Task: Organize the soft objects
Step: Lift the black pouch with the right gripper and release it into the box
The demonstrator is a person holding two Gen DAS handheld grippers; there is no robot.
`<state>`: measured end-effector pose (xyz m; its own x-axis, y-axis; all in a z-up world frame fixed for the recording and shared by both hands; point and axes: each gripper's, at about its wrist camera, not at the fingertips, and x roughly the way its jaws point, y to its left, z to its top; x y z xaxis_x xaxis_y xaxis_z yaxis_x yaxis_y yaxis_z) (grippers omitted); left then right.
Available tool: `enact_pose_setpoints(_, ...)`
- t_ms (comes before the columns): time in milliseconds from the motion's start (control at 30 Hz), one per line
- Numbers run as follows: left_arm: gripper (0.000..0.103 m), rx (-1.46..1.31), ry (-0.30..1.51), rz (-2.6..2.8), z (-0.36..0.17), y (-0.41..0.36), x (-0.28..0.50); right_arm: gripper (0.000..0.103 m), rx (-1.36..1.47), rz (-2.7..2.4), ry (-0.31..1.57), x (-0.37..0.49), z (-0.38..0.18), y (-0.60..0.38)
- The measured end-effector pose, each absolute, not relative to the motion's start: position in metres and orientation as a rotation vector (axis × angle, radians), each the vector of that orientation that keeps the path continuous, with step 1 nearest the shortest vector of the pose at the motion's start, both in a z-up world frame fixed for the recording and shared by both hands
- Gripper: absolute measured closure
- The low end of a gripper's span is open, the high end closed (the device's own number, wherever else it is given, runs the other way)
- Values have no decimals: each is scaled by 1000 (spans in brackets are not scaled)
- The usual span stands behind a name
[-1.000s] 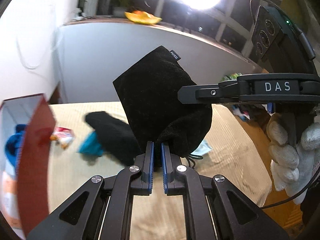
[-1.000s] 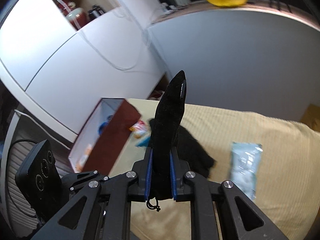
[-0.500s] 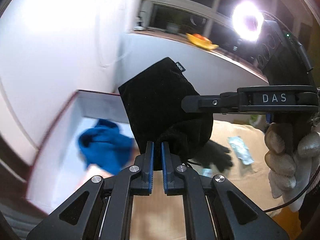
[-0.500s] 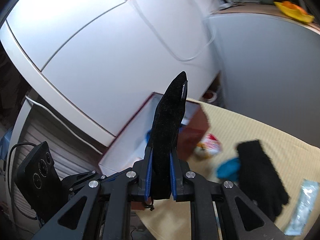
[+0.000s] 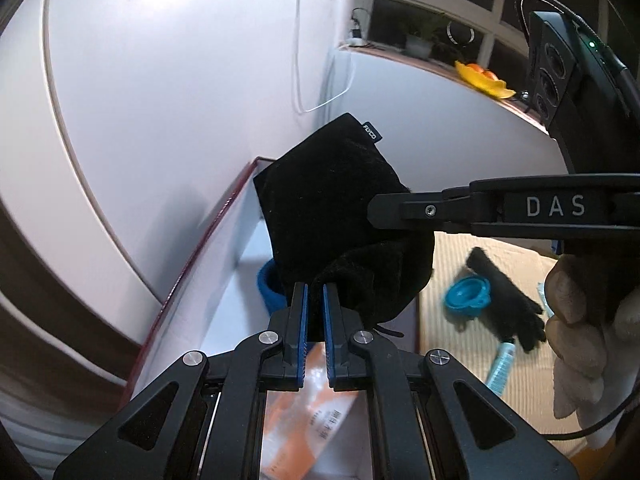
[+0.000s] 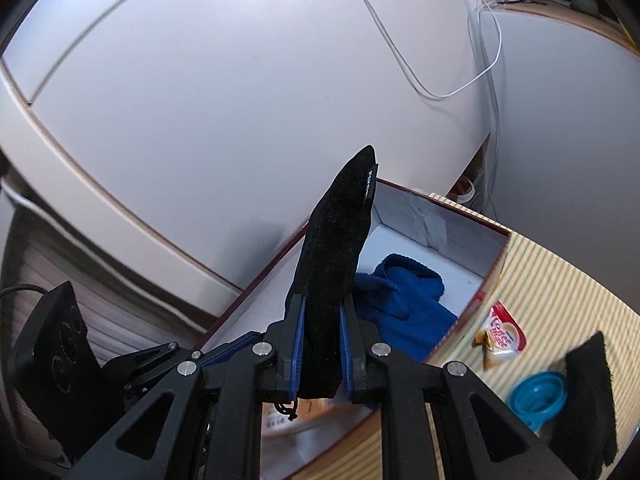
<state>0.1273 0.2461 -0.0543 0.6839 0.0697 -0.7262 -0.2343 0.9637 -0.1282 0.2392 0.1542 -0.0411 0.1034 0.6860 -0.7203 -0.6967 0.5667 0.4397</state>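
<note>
A: Black velvet pouch (image 5: 340,216) held up between both tools. Left hand-held gripper (image 5: 314,316) has its blue pads pinched tight on the pouch's gathered lower edge, almost no gap between them.

B: Agreed. The right hand-held gripper (image 6: 322,332) is clamped on the same pouch (image 6: 334,248); from its wrist view the fabric stands edge-on, a narrow upright wedge filling the space between the pads. Small label near the top corner, drawstring knot hanging below the jaws.

A: Position of the pouch: above the open box (image 5: 208,248), dark red outside, white inside. In the left wrist view the pouch hides part of the interior.

B: Box (image 6: 472,240) sits at the edge of the bench (image 6: 560,292), which carries a ribbed beige covering, close against a white cabinet face. Inside it: a blue knit item (image 6: 404,304), crumpled on the white floor. An orange-and-white packet (image 5: 312,412) shows under the left tool.

A: Outside the box, on the bench: a creamer cup (image 6: 500,336) just beside the box wall, a blue collapsible cup (image 6: 536,396) further out, a black glove (image 6: 588,392) next to that.

B: A light blue sachet (image 5: 500,364) lies near the glove's fingers. Gloved hand (image 5: 588,340) grips the right tool's handle at frame right.
</note>
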Motion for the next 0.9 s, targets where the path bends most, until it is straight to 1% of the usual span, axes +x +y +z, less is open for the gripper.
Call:
enact_pose_setpoints(100, 97, -211, 811, 186, -58, 247, 131, 89, -29, 1010, 1056, 243, -45, 165)
enact_pose_setpoints(200, 96, -204, 826, 199, -63, 246, 132, 84, -64, 988, 1046, 243, -47, 171)
enact_pose_setpoints(233, 93, -206, 832, 206, -63, 247, 133, 74, -67, 984, 1045, 245, -49, 173)
enact_pose_setpoints(267, 88, -210, 838, 214, -64, 248, 133, 58, -79, 972, 1039, 245, -48, 174)
enact_pose_setpoints(333, 65, -223, 835, 222, -63, 251, 131, 41, -88, 952, 1003, 245, -43, 170)
enact_pose_setpoints(367, 61, -222, 829, 228, -63, 251, 130, 38, -90, 949, 988, 244, -41, 168)
enact_pose_setpoints(400, 57, -219, 821, 233, -61, 251, 127, 37, -95, 952, 976, 243, -38, 166)
enact_pose_setpoints(433, 57, -221, 817, 235, -60, 252, 126, 37, -98, 951, 971, 242, -36, 163)
enact_pose_setpoints(667, 57, -253, 768, 202, -46, 248, 106, 37, -101, 954, 937, 235, -16, 123)
enact_pose_setpoints(900, 56, -260, 716, 118, -30, 219, 91, 36, -90, 908, 905, 218, -6, 42)
